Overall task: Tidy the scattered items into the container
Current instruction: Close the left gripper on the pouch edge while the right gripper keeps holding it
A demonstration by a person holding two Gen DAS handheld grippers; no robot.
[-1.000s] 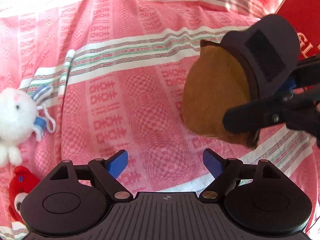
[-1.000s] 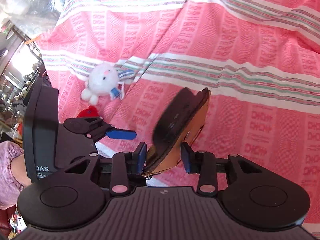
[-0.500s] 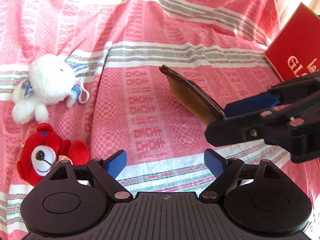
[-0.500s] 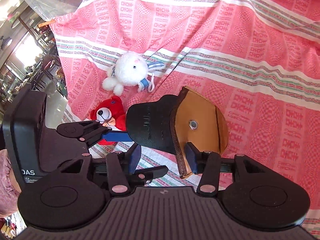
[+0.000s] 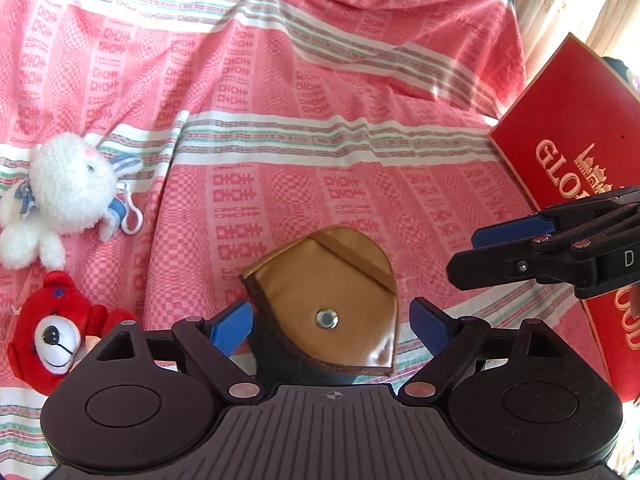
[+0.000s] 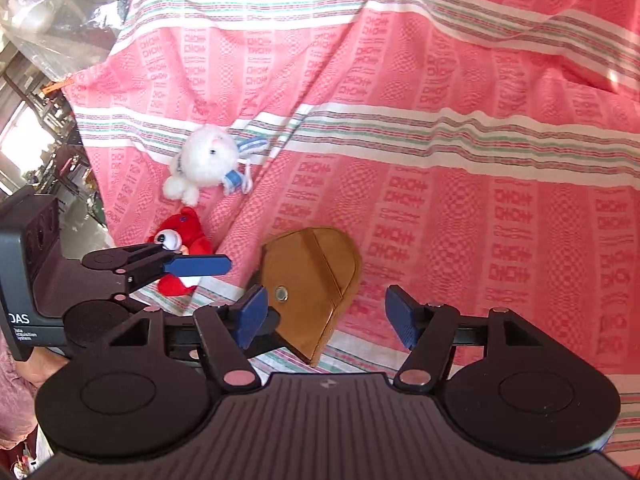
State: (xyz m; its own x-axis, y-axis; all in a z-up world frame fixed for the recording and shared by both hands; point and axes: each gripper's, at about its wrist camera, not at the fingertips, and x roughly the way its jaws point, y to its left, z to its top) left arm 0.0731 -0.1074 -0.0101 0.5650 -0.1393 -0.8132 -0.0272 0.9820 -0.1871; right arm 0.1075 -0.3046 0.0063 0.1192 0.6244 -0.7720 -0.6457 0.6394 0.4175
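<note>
A brown leather pouch (image 5: 336,300) with a metal snap lies open on the red patterned cloth (image 5: 280,168), just in front of my open left gripper (image 5: 332,324). It also shows in the right wrist view (image 6: 312,280), in front of my open, empty right gripper (image 6: 324,314). A white plush rabbit (image 5: 68,188) and a red plush bear (image 5: 52,332) lie to the left; both show in the right wrist view, rabbit (image 6: 208,160) and bear (image 6: 180,248). A red box (image 5: 576,168) stands at the right. The right gripper's fingers (image 5: 516,232) reach in from the right.
The cloth (image 6: 440,160) is wrinkled and drapes over the surface's far and left edges. A clear plastic bag (image 6: 56,4) lies beyond the cloth at the upper left. The left gripper (image 6: 176,266) reaches in from the left in the right wrist view.
My right gripper held the pouch up, then opened and let it go; the pouch now lies on the cloth. Both grippers have drawn back from it.
</note>
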